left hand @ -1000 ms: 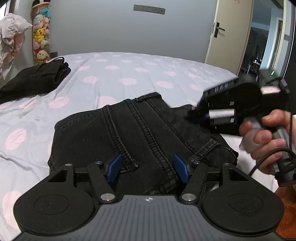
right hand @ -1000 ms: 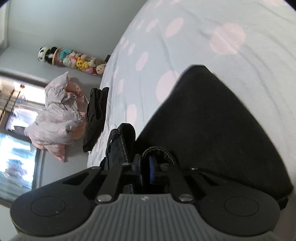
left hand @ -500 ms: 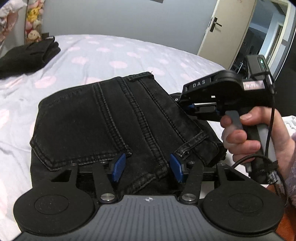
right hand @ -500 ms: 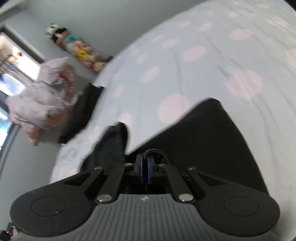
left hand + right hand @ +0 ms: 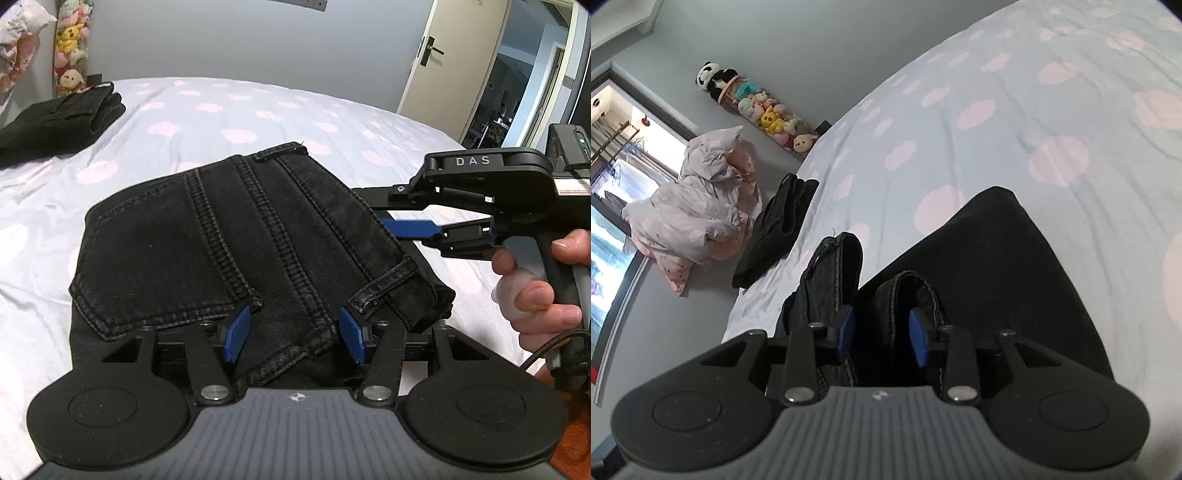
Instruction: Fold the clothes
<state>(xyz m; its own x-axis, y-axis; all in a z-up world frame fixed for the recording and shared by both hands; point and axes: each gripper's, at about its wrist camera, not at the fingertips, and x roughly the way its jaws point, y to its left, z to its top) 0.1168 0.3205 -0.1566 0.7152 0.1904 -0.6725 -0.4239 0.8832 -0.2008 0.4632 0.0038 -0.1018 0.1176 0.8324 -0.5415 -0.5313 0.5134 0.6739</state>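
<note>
Black jeans (image 5: 229, 240) lie folded on the bed, seams and a back pocket facing up. My left gripper (image 5: 293, 334) is open at their near edge, blue pads either side of a seam. My right gripper (image 5: 882, 334) is open at the jeans' right side, with folded denim edges (image 5: 908, 291) between and beside its pads. In the left wrist view its blue fingers (image 5: 410, 227) reach the jeans' right edge, held by a hand (image 5: 535, 288).
A second folded black garment (image 5: 55, 118) lies at the far left of the dotted bed sheet (image 5: 221, 110). A crumpled pink quilt (image 5: 690, 214) and a tube of plush toys (image 5: 764, 114) stand by the wall. A door (image 5: 443, 59) is open at the far right.
My right gripper was shut on a denim edge and has opened. The left gripper stayed open at the near edge; the view shifted slightly.
</note>
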